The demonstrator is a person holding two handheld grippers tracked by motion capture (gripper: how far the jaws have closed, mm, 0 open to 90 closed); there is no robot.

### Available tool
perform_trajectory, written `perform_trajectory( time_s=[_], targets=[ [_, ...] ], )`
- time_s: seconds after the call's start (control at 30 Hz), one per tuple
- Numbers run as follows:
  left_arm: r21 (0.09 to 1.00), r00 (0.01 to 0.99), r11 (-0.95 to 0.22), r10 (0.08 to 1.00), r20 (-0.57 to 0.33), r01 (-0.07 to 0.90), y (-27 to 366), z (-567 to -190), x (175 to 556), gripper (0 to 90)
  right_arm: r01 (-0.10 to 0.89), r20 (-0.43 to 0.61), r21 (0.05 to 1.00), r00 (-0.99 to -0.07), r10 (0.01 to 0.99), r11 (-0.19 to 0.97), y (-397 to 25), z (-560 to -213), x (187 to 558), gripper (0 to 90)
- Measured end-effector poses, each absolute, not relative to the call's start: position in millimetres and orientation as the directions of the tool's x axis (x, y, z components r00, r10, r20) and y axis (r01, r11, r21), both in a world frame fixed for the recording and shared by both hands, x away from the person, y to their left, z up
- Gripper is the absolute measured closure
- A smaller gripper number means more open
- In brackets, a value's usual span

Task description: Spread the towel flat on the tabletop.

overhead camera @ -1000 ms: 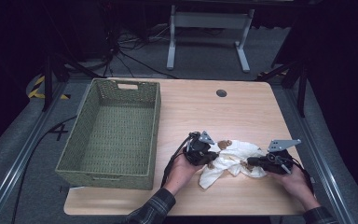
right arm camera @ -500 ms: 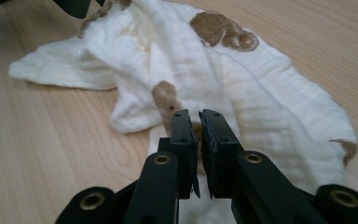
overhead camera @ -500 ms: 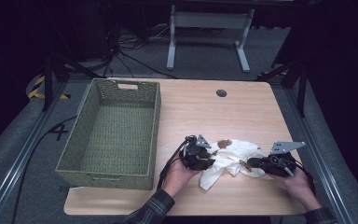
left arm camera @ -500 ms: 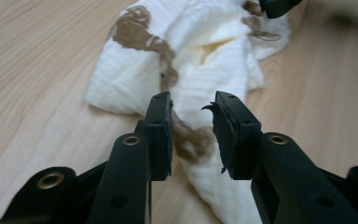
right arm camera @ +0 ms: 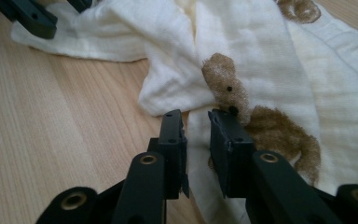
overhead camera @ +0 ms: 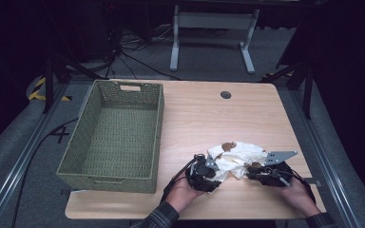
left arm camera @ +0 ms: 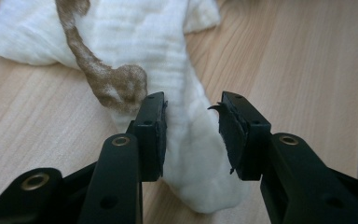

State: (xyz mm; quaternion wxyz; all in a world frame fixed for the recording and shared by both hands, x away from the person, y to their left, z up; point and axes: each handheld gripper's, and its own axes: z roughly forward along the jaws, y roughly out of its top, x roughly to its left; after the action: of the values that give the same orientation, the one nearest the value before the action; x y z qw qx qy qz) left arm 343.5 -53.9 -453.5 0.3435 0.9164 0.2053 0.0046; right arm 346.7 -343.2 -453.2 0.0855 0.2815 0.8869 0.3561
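Observation:
A white cloth [overhead camera: 240,156] with brown animal prints lies crumpled on the near right of the wooden table [overhead camera: 204,114]. My left gripper [overhead camera: 213,167] is at the cloth's left end. In the left gripper view its jaws stand open astride a raised fold of the cloth [left arm camera: 191,140], and the left pad touches the fold. My right gripper [overhead camera: 252,172] is at the cloth's near right edge. Its jaws stand a narrow gap apart over a strip of the cloth [right arm camera: 196,140], beside a brown bear print [right arm camera: 242,107].
A green woven basket [overhead camera: 158,123] with nothing in it stands on the left half of the table. A small dark grommet [overhead camera: 225,94] sits near the far edge. The table's front edge lies just behind both hands.
My left gripper has come toward the near edge and lowered onto the cloth's left end. The right gripper has shifted a little left onto the cloth.

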Motion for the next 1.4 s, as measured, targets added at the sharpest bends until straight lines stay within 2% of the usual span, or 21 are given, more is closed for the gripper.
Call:
perform_trajectory(
  time_s=[0.07,0.17,0.23,0.3,0.47,0.9,1.07,1.3,1.4],
  targets=[
    [0.637,0.919,-0.682,0.378,-0.113,0.359,-54.5,-456.4,344.8,64.0,0.432,0.035,0.680,-0.826,0.563,0.592,-343.3,-453.7,346.7,80.4],
    [0.625,0.920,-0.699,0.382,-0.085,0.347,-53.2,-455.3,347.2,75.6,0.428,0.020,0.676,-0.824,0.566,0.600,-343.0,-453.9,345.9,87.5],
    [0.615,0.915,-0.700,0.394,-0.092,0.363,-53.0,-454.5,347.6,82.8,0.427,0.019,0.675,-0.826,0.564,0.602,-343.2,-454.0,346.4,89.3],
    [0.621,0.916,-0.698,0.390,-0.090,0.358,-52.8,-454.8,348.4,85.1,0.425,0.021,0.674,-0.829,0.559,0.605,-343.6,-453.7,346.9,89.7],
    [0.640,0.906,-0.667,0.406,-0.118,0.382,-43.0,-446.5,351.1,86.1,0.422,0.040,0.707,-0.825,0.563,0.568,-351.8,-445.0,344.0,89.9],
    [0.696,0.851,-0.557,0.502,-0.152,0.453,-13.4,-432.7,362.2,86.2,0.459,0.060,0.757,-0.757,0.650,0.465,-400.7,-427.8,336.4,89.9],
    [0.681,0.847,-0.563,0.507,-0.163,0.468,-14.1,-434.8,363.2,86.2,0.490,0.049,0.745,-0.717,0.695,0.453,-419.4,-429.8,342.5,89.9],
    [0.654,0.855,-0.590,0.487,-0.179,0.474,-19.6,-443.2,364.7,85.9,0.511,0.040,0.724,-0.703,0.710,0.464,-420.3,-434.6,348.5,89.6],
    [0.645,0.852,-0.594,0.492,-0.181,0.480,-19.4,-444.1,365.9,85.9,0.503,0.033,0.736,-0.694,0.719,0.452,-421.3,-431.2,347.1,84.6]
  ],
)
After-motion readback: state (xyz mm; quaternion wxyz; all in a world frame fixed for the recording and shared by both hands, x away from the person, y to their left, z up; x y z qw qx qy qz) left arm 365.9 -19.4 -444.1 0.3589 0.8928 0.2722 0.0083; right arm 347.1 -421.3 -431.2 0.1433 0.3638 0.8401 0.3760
